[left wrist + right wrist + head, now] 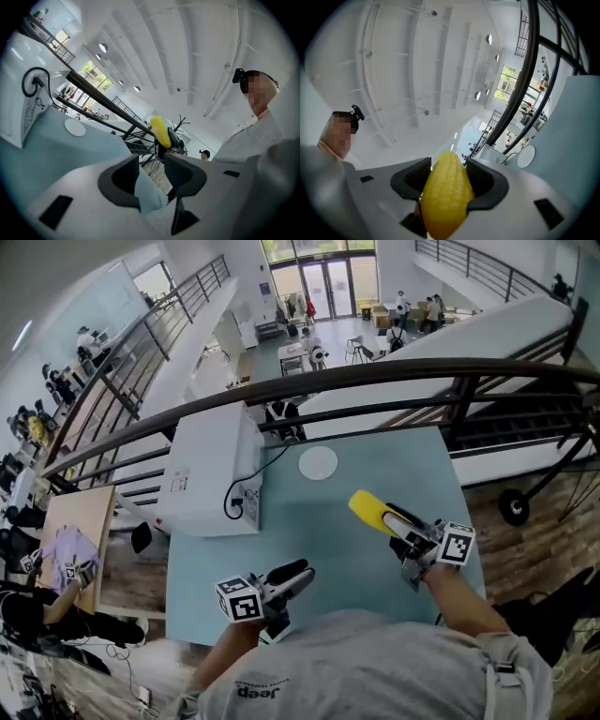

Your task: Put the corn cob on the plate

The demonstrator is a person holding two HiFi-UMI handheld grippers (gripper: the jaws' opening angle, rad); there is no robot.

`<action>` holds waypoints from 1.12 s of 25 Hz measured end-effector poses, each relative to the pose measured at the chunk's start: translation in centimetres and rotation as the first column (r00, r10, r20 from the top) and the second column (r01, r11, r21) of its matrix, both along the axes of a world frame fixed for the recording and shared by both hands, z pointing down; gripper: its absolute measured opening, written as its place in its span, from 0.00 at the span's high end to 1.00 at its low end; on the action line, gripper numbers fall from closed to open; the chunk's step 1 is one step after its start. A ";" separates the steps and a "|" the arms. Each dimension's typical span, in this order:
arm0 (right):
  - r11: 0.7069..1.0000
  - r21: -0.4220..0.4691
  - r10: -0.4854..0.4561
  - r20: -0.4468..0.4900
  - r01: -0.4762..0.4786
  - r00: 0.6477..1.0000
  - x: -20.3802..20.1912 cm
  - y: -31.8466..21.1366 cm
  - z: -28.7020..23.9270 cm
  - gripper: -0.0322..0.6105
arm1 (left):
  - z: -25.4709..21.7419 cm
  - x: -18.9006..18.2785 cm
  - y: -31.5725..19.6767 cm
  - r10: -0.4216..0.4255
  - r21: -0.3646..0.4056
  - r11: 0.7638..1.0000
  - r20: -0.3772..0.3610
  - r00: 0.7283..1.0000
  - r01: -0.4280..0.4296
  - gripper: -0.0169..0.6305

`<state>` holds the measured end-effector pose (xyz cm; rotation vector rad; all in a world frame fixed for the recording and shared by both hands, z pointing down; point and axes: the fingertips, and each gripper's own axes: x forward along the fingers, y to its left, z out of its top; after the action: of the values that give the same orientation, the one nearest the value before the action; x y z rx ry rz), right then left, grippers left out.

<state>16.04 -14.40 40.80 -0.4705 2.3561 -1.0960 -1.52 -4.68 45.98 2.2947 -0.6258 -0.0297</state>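
The corn point(370, 510) is gripped at one end by the right gripper point(447, 176), its jaws set wide around it, over the table point(281, 540) and well short of the plate point(318, 463). It should be brought over the plate's middle and lowered before release, since a roll-off is likely otherwise. The left gripper point(152, 171) is parted, with nothing between its jaws.

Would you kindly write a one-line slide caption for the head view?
Right gripper holds the corn cob over the blue table, short of the white plate; left gripper open and empty.
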 end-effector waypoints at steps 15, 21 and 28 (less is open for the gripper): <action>0.999 -0.018 0.033 -0.121 -0.036 0.992 -2.1 -1.7 1.2 0.57 | 0.0 -1.7 -3.5 0.011 0.000 1.000 -0.049 0.999 -0.011 0.71; 0.997 -0.069 0.034 -0.107 -0.042 0.994 -2.2 -3.2 3.0 0.57 | 0.3 -1.7 -4.6 0.003 -0.006 1.000 -0.025 1.000 -0.003 0.72; 0.995 -0.094 0.019 -0.135 -0.032 0.991 -3.8 -6.6 5.4 0.57 | 2.4 -1.9 -8.3 -0.005 -0.024 1.000 -0.020 1.000 0.005 0.72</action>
<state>12.25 -21.01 46.20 -0.6252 2.4128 -1.2038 -3.44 -12.98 48.36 2.2668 -0.6187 -0.0469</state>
